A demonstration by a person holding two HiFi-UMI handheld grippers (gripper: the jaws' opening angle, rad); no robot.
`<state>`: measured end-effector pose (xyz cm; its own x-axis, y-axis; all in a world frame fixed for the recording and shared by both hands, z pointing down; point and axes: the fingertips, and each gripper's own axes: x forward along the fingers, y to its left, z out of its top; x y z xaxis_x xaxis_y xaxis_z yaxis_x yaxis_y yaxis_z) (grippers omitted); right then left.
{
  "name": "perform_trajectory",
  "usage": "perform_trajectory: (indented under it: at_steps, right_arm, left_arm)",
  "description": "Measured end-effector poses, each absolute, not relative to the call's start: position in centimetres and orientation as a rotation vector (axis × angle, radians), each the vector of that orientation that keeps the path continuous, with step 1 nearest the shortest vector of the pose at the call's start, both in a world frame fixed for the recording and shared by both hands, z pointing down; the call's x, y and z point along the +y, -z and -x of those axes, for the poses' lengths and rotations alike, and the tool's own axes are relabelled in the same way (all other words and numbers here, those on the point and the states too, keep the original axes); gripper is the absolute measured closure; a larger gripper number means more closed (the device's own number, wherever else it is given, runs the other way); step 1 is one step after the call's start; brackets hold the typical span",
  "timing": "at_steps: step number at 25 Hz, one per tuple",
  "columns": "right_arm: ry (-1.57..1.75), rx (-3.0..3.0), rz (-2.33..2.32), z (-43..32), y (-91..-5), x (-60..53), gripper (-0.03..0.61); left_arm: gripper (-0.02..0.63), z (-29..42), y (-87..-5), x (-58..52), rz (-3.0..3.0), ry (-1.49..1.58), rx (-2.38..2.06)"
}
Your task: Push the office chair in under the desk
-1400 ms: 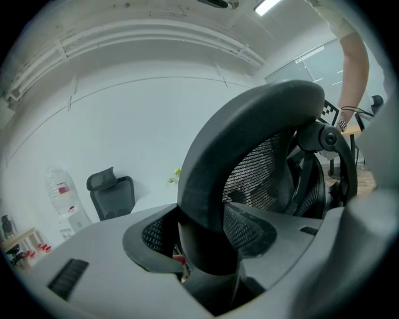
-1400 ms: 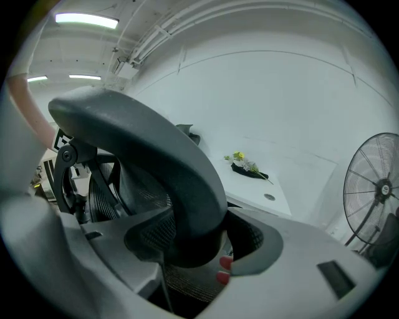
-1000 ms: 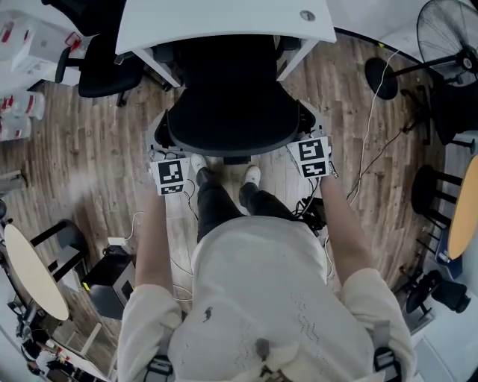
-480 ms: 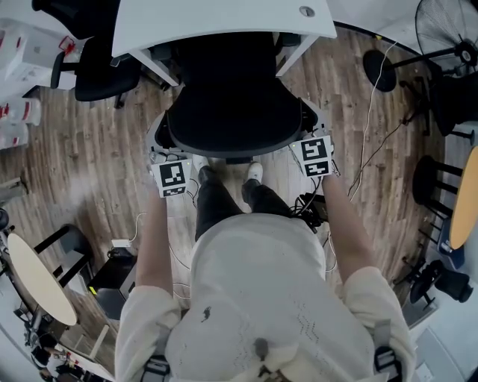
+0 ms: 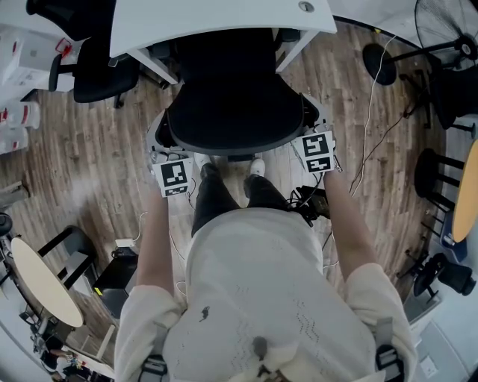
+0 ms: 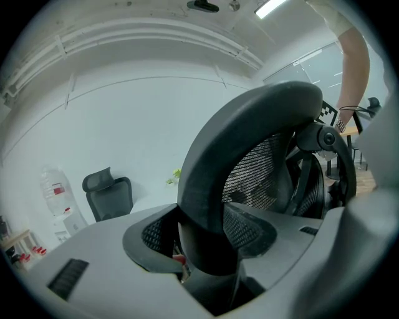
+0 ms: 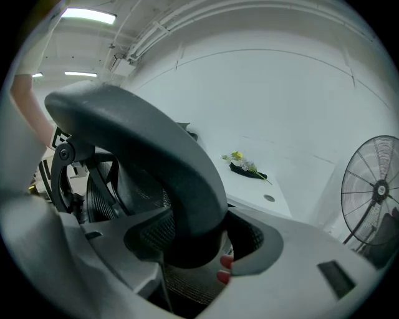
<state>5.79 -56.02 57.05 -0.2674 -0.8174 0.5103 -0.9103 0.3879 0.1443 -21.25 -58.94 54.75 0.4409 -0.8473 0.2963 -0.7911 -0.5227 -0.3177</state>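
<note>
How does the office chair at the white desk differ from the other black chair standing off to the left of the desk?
The office chair sits partly under the desk; the other chair stands clear of it, off to the left. The office chair's backrest rim is clamped by the left gripper and the right gripper; the other chair is untouched. Both are black.

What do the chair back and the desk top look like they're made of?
The chair back: matte dark rim, likely moulded plastic, around see-through woven mesh. The desk top: smooth flat white board, probably laminate, though the look leaves that open.
</note>
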Motion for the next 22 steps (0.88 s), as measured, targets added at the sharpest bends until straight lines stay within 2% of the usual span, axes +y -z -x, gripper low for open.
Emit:
perform_trajectory:
  at_steps: [22]
  right_arm:
    - [-0.221, -2.175, -1.426, -6.1, -57.5, -57.1, 0.314]
  left_arm:
    - [0.37, 20.8, -55.0, -59.9, 2.552, 0.664, 1.468]
